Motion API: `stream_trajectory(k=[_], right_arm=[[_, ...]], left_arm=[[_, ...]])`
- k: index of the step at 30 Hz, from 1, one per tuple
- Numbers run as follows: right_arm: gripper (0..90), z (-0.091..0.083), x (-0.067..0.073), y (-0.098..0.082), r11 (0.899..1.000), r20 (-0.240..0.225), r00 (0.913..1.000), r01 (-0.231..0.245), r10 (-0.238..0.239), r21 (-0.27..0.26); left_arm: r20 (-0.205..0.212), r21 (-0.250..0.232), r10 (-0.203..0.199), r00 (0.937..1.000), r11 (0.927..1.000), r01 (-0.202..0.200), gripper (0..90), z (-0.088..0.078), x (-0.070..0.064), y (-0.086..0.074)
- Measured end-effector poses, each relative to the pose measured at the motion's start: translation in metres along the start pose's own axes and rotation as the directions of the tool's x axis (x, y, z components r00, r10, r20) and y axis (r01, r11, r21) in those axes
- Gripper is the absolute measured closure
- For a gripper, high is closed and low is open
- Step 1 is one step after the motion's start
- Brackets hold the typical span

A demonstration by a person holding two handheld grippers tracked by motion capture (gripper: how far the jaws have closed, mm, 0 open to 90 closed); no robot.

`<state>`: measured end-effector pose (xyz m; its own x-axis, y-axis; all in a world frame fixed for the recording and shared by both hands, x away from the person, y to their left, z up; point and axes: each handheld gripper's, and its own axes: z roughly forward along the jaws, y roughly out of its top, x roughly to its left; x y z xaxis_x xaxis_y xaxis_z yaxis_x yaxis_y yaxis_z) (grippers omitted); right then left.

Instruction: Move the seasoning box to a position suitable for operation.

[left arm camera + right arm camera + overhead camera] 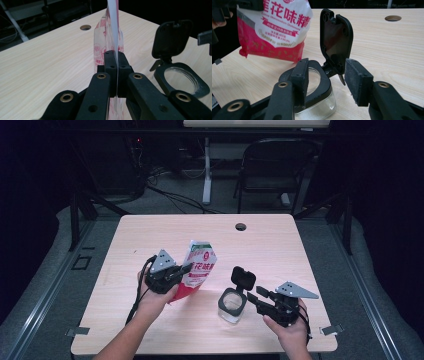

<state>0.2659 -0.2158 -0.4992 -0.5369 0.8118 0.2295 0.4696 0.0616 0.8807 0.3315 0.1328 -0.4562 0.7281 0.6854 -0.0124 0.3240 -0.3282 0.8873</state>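
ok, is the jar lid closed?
No, the jar's black hinged lid stands flipped up, leaving the mouth open in the high view.

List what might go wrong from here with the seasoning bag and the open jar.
1. The left gripper pinches the bag only at one thin edge; it may slip or swing when tipped.
2. The jar mouth is small, so powder could spill on the table.
3. The right gripper is open beside the lid hinge, so the jar is unsteadied and could be knocked.

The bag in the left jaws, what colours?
White on top, red below, red lettering on the bag; right gripper view shows it best.
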Motion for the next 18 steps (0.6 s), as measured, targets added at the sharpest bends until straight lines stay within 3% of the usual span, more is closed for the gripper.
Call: stream_trajectory(k=[8,18], right_arm=[[52.0,0.000,0.005,0.003,1.000,-0.013,0.9999,0.007,-0.007,-0.002],[50.8,0.001,0.022,0.017,0.998,-0.058,0.9962,0.065,-0.065,0.002]], left_arm=[[0.018,-0.008,-0.045,0.9988,0.9989,0.046,90.0,-0.013,0.006,-0.016],[0.023,0.019,-0.066,0.9976,0.9977,0.066,90.0,-0.017,0.008,-0.035]])
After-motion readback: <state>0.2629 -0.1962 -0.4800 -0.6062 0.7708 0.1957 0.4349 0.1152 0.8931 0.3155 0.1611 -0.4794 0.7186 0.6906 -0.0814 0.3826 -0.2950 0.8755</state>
